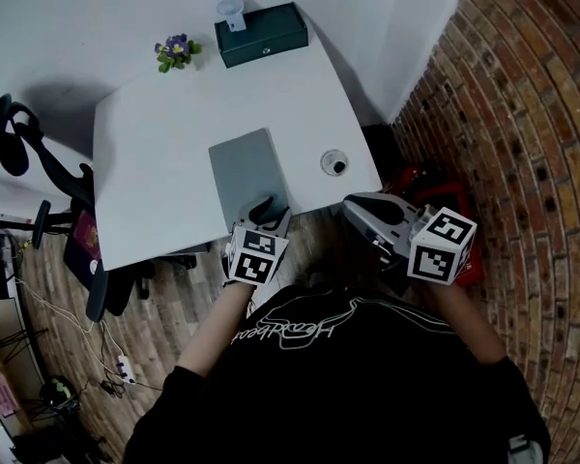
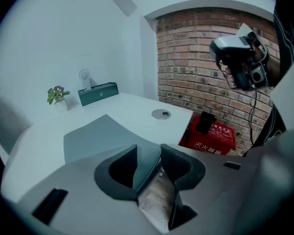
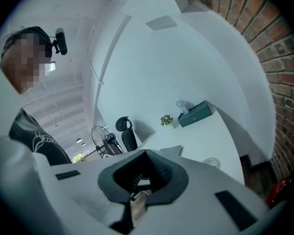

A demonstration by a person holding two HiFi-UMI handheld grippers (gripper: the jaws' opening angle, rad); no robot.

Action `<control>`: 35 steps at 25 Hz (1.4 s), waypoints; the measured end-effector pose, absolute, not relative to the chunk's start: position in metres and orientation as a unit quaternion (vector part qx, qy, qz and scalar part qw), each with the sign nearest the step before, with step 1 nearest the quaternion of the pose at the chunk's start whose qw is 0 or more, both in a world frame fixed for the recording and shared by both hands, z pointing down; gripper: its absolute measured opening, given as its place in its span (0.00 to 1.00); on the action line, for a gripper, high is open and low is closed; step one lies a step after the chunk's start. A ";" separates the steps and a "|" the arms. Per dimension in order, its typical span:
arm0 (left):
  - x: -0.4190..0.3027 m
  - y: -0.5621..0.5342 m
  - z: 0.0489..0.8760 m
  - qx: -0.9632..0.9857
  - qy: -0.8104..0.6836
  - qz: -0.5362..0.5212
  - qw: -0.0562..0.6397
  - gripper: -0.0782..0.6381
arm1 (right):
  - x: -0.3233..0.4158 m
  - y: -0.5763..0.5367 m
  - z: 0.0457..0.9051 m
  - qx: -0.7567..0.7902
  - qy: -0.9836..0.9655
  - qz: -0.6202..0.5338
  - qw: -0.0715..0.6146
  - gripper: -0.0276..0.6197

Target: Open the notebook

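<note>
At the near edge of the table (image 1: 155, 143), your left gripper (image 1: 268, 209) straddles the notebook (image 1: 246, 167), which lies flat and closed with a short side toward you. The jaws stand about half open with the cover's edge between them. A gap shows beside one pad, so I judge that nothing is pinched yet. Your right gripper (image 1: 353, 206) hangs off the table's right corner, its jaws together on nothing.

To do this well, catch only the cover, not the whole block. Slip one pad just under the top leaf, close firmly, then swing the cover over in an arc about the bound edge; I cannot tell which edge that is. Don't drag it toward you. The table is smooth and white, so the notebook will likely slide, and the right gripper could pin it down.

The cover is a matte grey rectangle, thin and probably flexible, so expect it to bow. The pads (image 2: 120, 168) are dark, curved and rubbery-looking.
</note>
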State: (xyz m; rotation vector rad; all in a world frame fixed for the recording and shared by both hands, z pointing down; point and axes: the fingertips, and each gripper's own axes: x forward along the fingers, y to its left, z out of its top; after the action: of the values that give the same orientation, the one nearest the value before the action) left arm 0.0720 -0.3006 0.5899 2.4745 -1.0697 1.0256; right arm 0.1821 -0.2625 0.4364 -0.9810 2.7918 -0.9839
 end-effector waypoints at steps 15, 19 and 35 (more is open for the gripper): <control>0.065 -0.298 0.558 0.865 -0.365 0.317 0.136 0.20 | 0.164 -0.259 0.434 -0.306 0.899 -0.314 0.011 0.05; 0.062 -0.297 0.549 0.870 -0.361 0.312 0.129 0.18 | 0.156 -0.257 0.429 -0.309 0.898 -0.313 0.015 0.05; 0.028 -0.289 0.506 0.879 -0.359 0.297 0.099 0.17 | 0.121 -0.243 0.400 -0.319 0.895 -0.310 0.031 0.05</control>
State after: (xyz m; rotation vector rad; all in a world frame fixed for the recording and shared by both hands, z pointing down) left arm 0.0276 -0.2888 0.5056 2.6007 -1.0614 0.8780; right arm 0.1206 -0.2433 0.4000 -0.9827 2.7588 -0.9549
